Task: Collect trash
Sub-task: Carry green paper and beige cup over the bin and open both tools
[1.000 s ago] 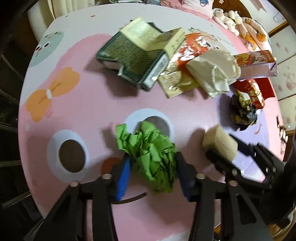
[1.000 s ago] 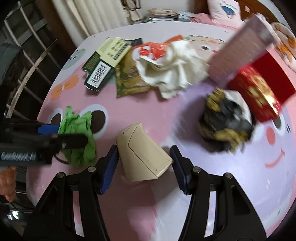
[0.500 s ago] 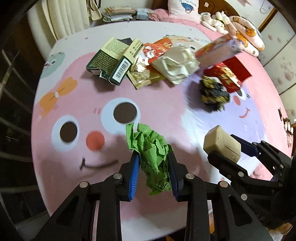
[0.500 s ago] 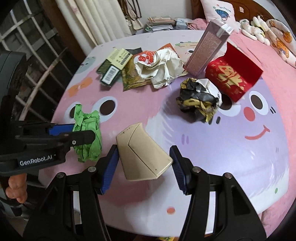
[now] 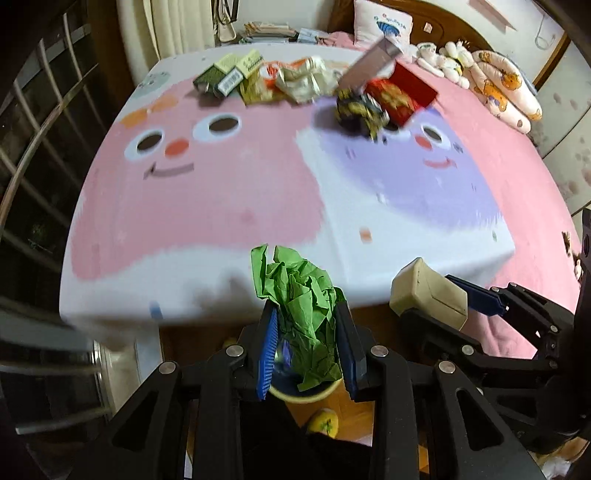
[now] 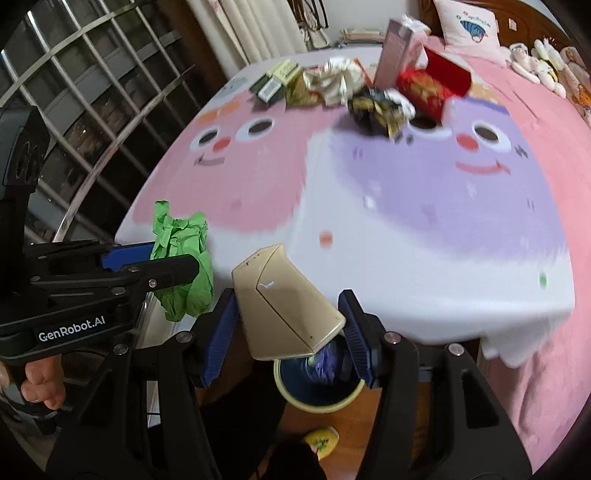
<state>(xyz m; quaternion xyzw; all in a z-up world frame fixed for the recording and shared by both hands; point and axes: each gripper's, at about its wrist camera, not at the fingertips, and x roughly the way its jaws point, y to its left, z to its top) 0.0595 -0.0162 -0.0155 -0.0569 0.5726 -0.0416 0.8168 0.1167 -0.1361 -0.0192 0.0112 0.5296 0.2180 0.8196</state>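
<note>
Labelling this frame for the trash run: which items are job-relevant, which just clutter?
Job:
- green paper wad, in left gripper
- beige box, in right gripper
- bin
- table litter: red box, dark wrapper

Clutter:
- pillow
- plush toys
- slipper

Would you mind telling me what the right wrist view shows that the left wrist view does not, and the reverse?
Only the right wrist view shows the hand holding the left gripper and the window grille.

Only the left wrist view shows the left gripper from behind, its pads pressed on the green paper wad.

Both show the wad, the beige box in the right gripper, the bin below, and the trash pile on the table.
</note>
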